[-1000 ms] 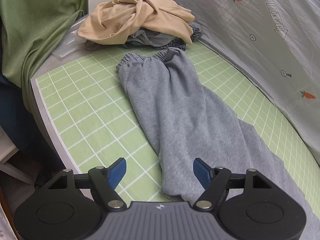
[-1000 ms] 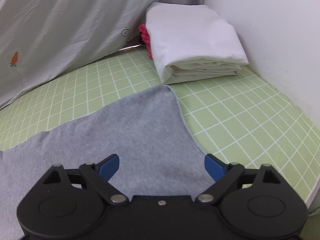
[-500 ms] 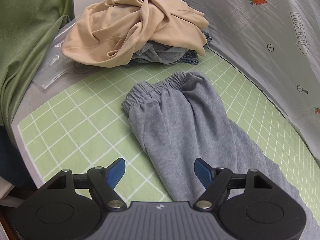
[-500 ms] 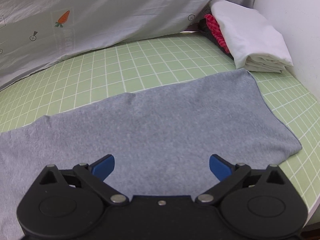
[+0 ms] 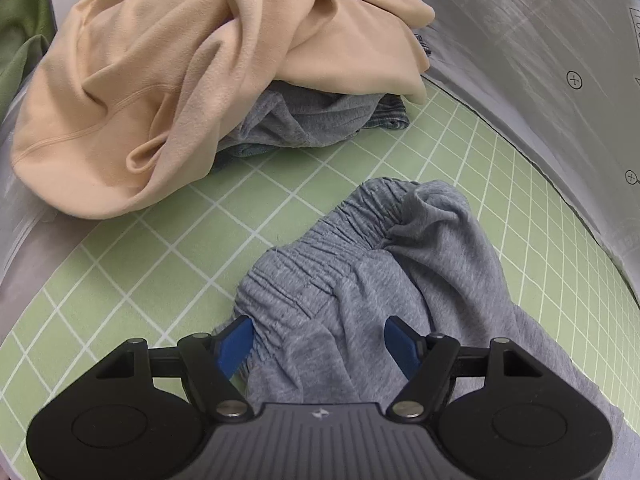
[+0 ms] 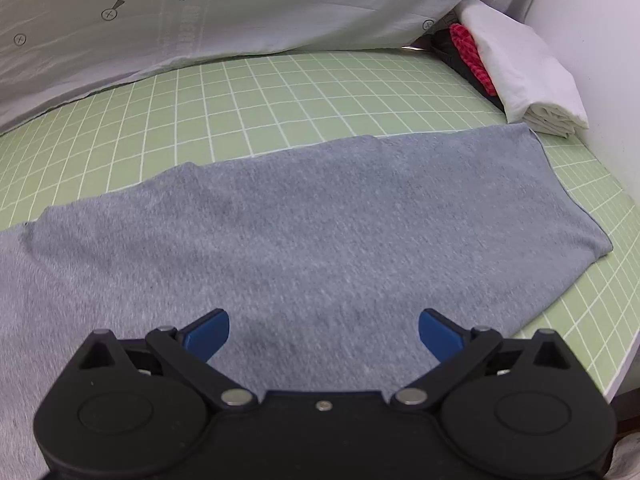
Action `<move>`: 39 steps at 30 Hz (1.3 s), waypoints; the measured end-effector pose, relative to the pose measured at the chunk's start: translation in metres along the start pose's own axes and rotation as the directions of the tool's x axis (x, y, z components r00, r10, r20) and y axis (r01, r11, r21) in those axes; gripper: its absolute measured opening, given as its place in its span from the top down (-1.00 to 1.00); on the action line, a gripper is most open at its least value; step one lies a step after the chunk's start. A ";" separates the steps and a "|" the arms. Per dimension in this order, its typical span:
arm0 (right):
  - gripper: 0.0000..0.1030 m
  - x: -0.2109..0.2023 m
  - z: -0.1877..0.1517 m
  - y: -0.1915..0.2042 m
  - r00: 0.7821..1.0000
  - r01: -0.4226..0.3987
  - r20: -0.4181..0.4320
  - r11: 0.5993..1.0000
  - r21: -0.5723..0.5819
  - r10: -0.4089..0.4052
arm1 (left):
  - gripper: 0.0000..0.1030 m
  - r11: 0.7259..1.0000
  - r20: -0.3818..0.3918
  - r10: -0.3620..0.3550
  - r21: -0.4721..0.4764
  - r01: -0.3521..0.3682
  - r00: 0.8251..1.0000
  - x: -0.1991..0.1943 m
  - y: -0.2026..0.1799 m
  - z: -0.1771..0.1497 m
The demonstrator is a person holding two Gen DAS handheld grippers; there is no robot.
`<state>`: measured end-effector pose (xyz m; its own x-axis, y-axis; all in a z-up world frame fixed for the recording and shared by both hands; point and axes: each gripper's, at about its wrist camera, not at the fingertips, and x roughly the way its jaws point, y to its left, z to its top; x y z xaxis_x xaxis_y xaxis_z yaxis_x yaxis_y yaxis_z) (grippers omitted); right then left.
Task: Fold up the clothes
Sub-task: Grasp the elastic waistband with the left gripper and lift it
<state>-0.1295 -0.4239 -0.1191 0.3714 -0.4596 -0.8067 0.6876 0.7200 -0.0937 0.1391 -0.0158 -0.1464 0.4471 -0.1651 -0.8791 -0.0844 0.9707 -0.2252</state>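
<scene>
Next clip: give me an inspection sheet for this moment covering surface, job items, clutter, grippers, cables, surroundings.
Surface: green grid mat, flat.
Job's things: grey sweatpants laid out along the mat, elastic waistband bunched in the left wrist view, leg end flat in the right wrist view.
Clutter: beige garment heaped on grey clothes; folded white stack with a red item beside it.
Grippers: left gripper closing, waistband fabric between its fingers, pads not pressing yet; right gripper open above the pants, holding nothing.
Cables: nothing seen.
Surroundings: grey carrot-print sheet along the mat's far edge; white wall.
</scene>
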 end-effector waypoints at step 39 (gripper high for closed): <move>-0.98 -0.022 -0.032 0.017 0.997 -0.061 -0.047 0.989 -0.132 0.055 | -0.44 0.908 0.125 -0.182 -0.360 0.216 0.975 -0.064 0.147 -0.092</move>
<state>-0.1459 -0.3854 -0.1212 0.3789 -0.3943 -0.8372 0.5752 0.8091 -0.1208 0.0166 0.1213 -0.1619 0.5626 -0.3163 -0.7638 -0.3006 0.7824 -0.5454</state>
